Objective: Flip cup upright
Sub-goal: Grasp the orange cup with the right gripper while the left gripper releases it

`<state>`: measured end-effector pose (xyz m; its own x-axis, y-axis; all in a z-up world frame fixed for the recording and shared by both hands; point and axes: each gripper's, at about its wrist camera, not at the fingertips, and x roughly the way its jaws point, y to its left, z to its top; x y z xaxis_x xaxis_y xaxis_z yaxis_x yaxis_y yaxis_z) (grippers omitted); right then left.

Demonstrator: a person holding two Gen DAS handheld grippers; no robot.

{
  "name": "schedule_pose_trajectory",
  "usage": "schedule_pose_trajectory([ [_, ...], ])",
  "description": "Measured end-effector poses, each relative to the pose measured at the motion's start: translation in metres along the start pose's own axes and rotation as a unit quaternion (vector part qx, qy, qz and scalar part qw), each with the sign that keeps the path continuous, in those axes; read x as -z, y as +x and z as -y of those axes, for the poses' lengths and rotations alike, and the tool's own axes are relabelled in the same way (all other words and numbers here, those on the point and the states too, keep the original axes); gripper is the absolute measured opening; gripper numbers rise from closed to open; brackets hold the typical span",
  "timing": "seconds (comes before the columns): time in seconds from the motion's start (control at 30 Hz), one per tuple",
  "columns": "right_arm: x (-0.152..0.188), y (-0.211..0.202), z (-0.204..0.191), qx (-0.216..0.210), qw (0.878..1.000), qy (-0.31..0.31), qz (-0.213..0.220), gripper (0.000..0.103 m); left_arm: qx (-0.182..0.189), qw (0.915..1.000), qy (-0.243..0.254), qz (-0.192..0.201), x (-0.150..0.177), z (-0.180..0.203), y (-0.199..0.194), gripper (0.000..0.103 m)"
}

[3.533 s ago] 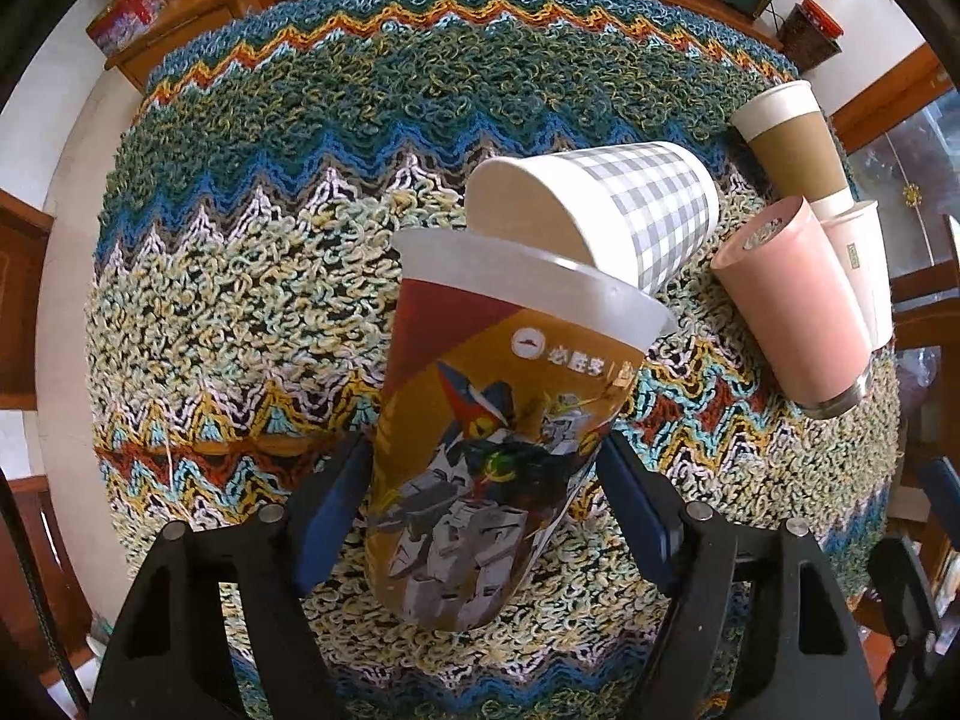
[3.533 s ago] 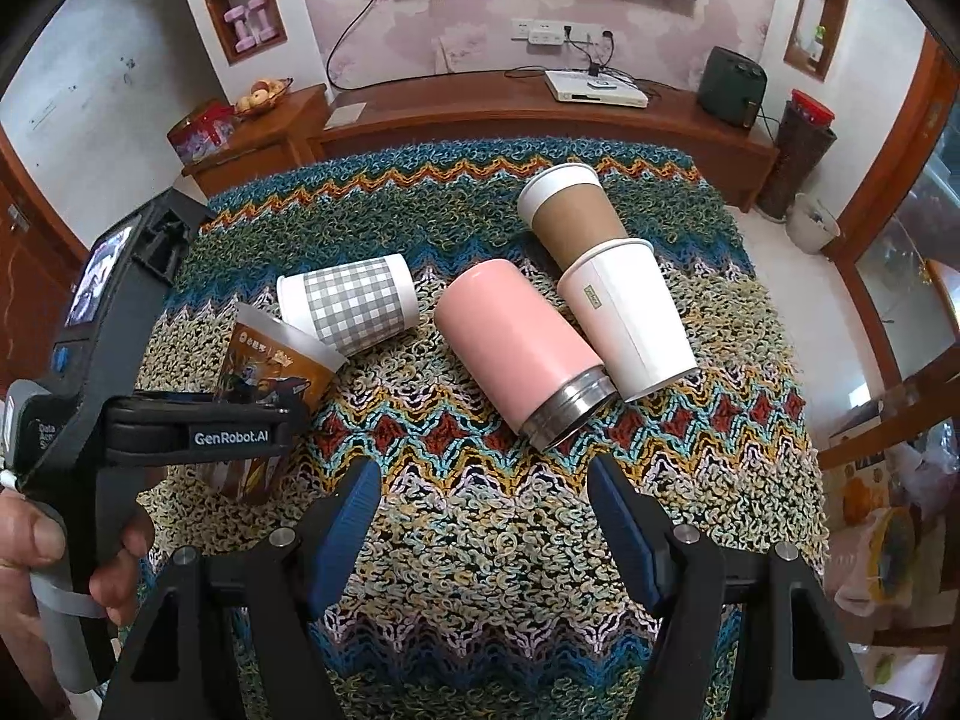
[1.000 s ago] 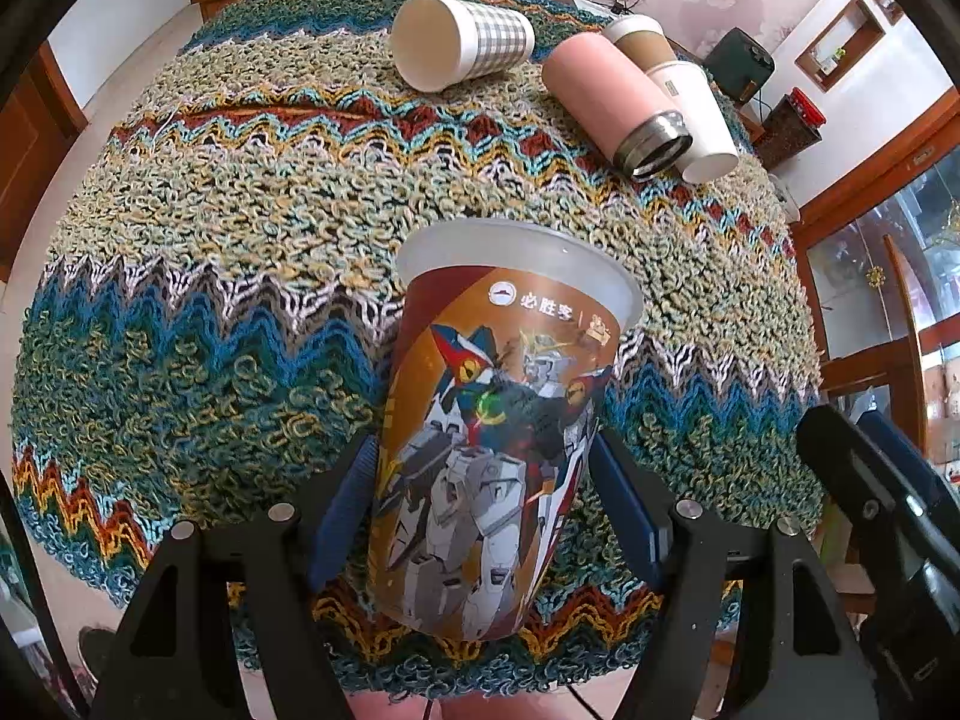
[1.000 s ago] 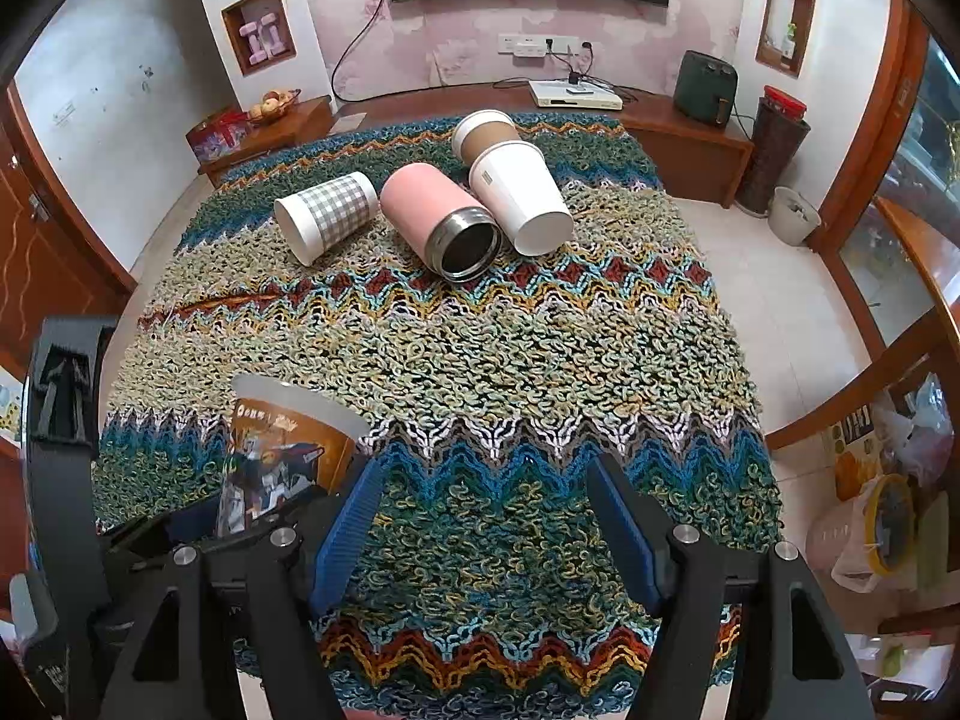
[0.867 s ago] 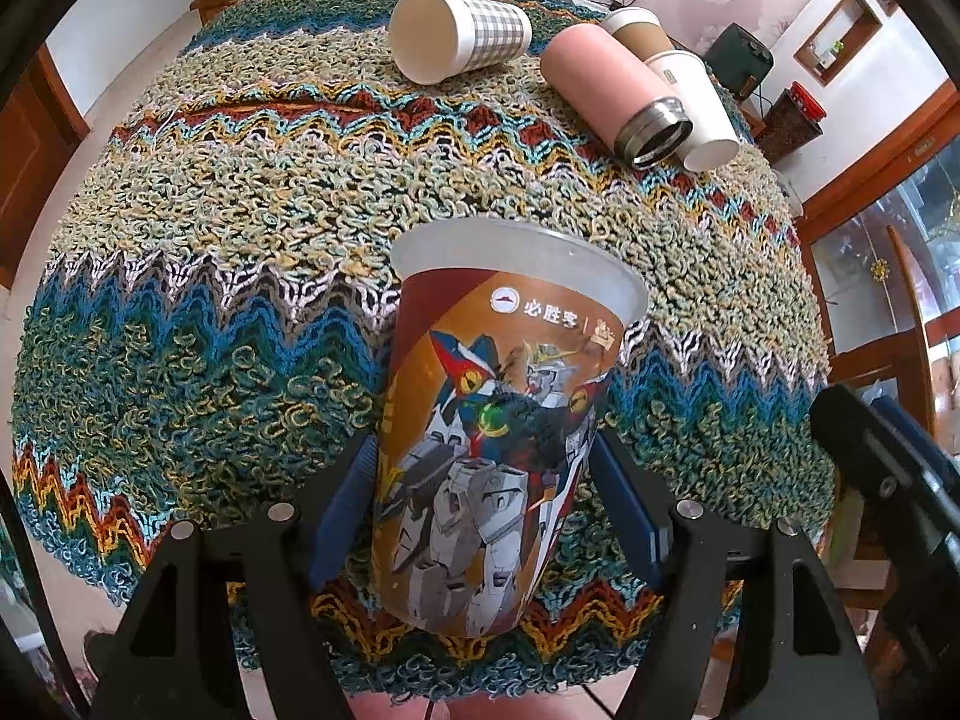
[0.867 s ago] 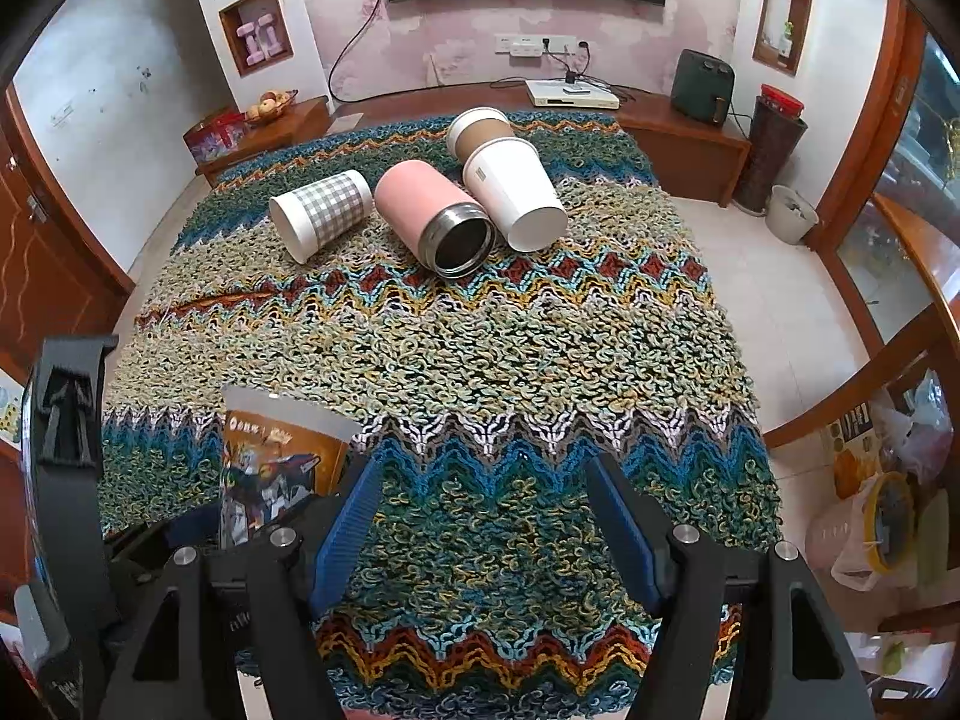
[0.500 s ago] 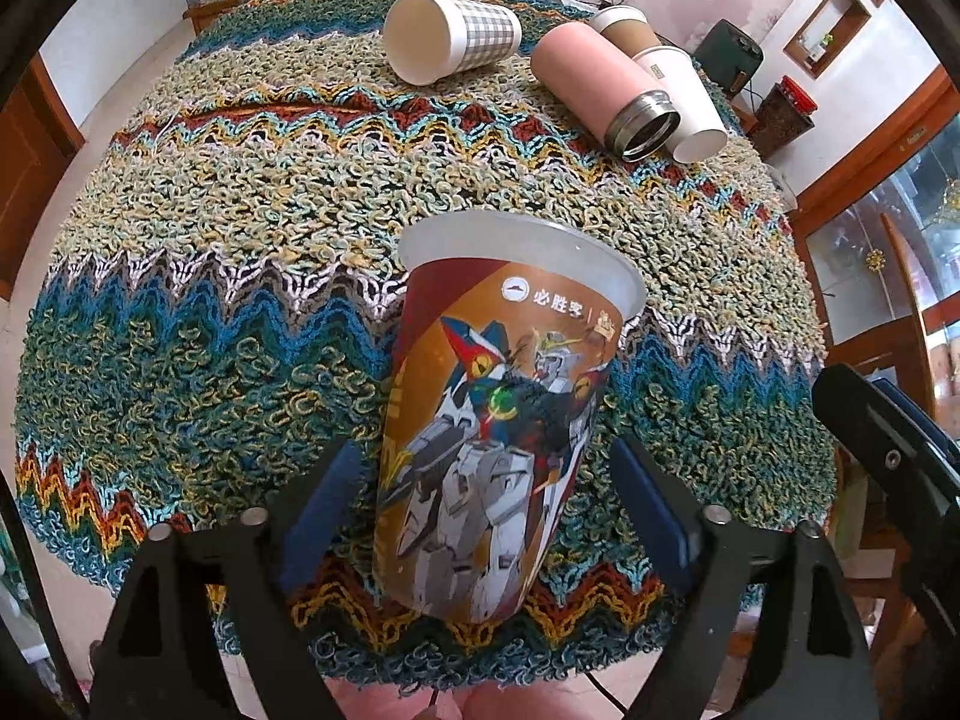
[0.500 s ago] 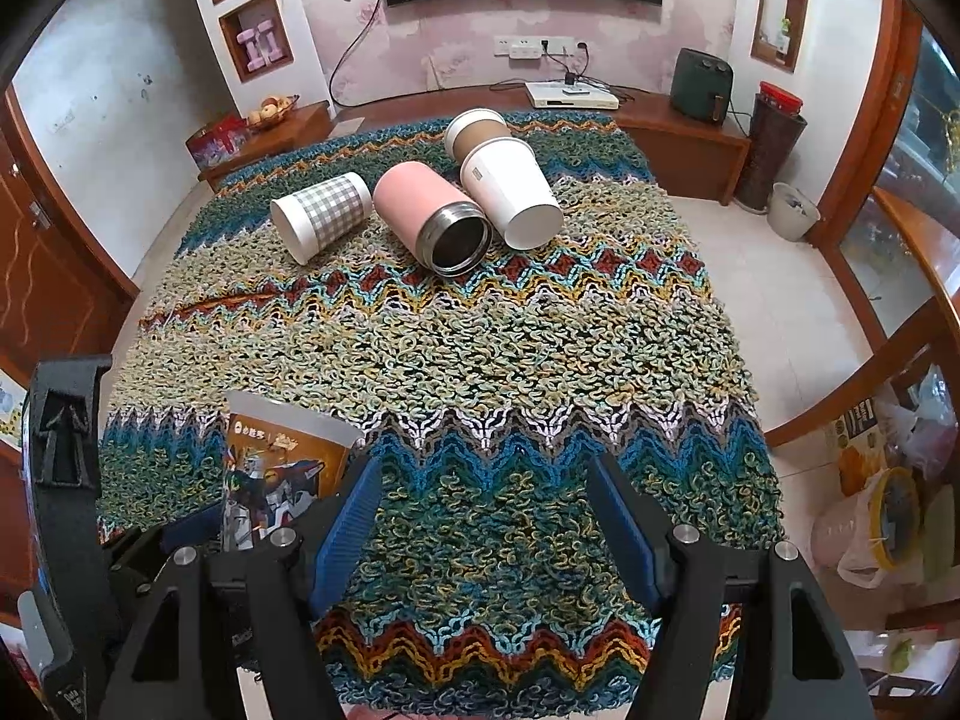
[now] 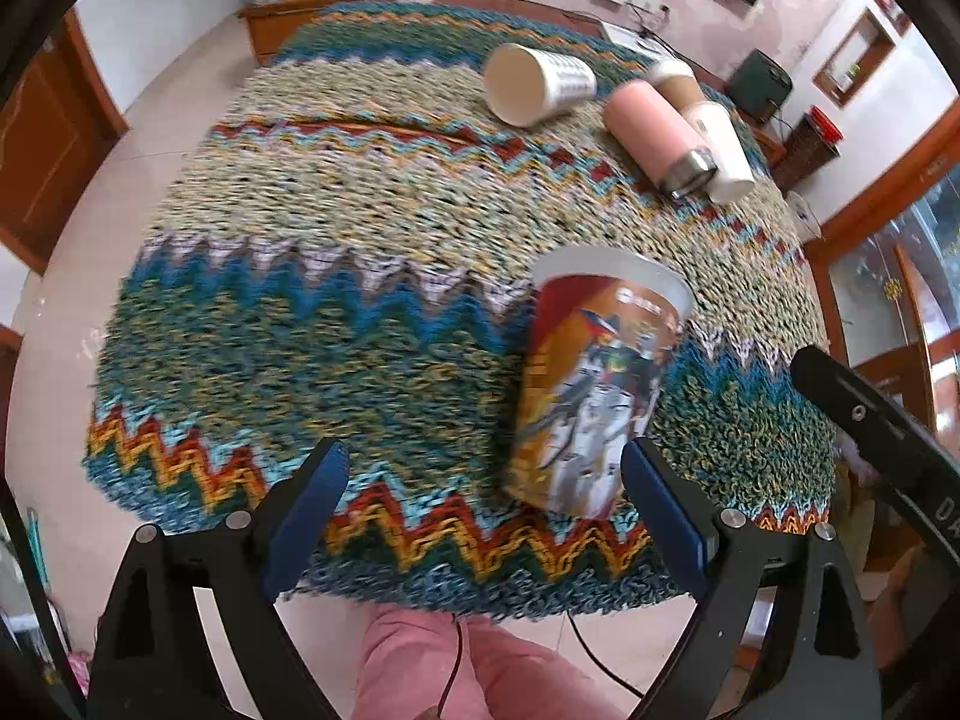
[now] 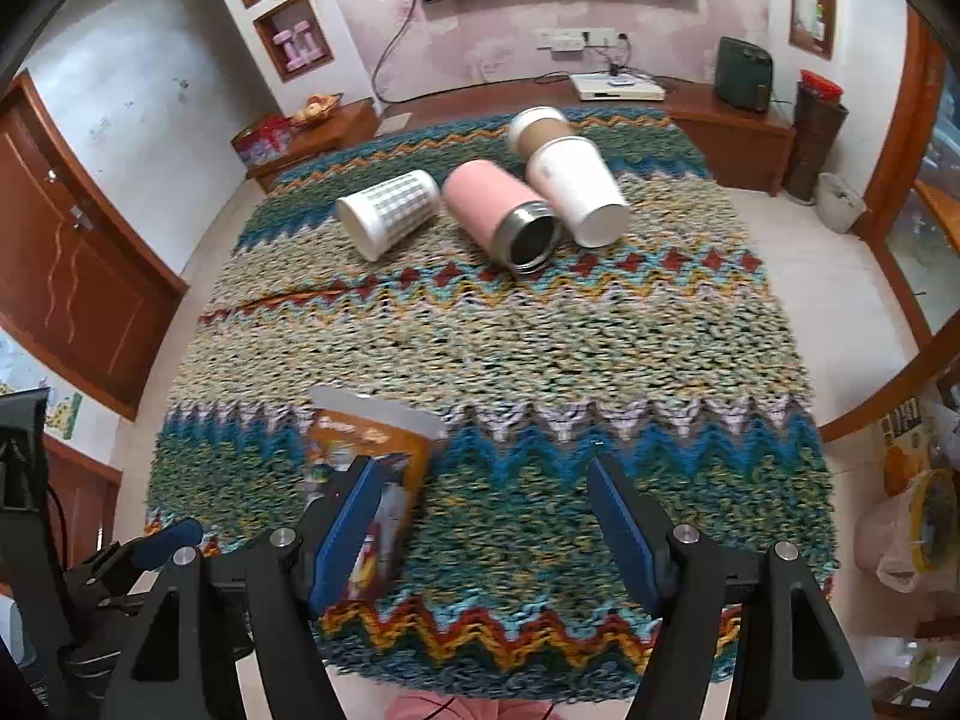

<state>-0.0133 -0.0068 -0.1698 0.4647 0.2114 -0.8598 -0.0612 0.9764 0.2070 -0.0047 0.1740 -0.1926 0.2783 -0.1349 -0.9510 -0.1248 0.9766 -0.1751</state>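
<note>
At the bottom of the left wrist frame, the left gripper [image 9: 483,489] has its jaws spread wide and holds nothing. The printed cup [image 9: 594,384] stands upright on the zigzag knitted tabletop cover [image 9: 336,276], just beside the right-hand jaw at lower right of centre. The right gripper [image 10: 483,507] is likewise open and empty. In the upper part of that frame lie a checked cup [image 10: 390,210], a pink tumbler [image 10: 498,213] and a white cup [image 10: 576,189].

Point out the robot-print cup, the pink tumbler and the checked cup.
robot-print cup [image 9: 591,396], left wrist view, printed side wall
pink tumbler [image 10: 486,201], right wrist view, pink body
checked cup [image 10: 396,204], right wrist view, checked side
</note>
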Motion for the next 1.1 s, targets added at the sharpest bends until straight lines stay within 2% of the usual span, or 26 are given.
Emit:
schedule_pose_trajectory([
  [0.13, 0.002, 0.006, -0.014, -0.021, 1.000, -0.007, -0.012, 0.072, -0.007, 0.9999, -0.012, 0.010, -0.001, -0.012, -0.011, 0.100],
  [0.43, 0.008, 0.040, -0.030, -0.042, 0.997, 0.016, -0.064, 0.072, -0.018, 0.9997, -0.013, 0.009, -0.007, -0.035, -0.016, 0.100],
  [0.67, 0.012, 0.076, -0.035, -0.052, 0.992, 0.048, -0.104, 0.072, -0.008, 0.9998, -0.016, 0.005, -0.015, -0.053, -0.011, 0.100],
  [0.77, 0.013, 0.086, -0.034, -0.074, 0.988, 0.070, -0.117, 0.073, -0.004, 0.9999, -0.013, -0.001, -0.016, -0.057, -0.006, 0.100],
  [1.1, 0.007, 0.115, -0.044, -0.102, 0.978, 0.094, -0.154, 0.075, 0.004, 0.9999, -0.009, -0.010, -0.023, -0.071, 0.002, 0.100],
])
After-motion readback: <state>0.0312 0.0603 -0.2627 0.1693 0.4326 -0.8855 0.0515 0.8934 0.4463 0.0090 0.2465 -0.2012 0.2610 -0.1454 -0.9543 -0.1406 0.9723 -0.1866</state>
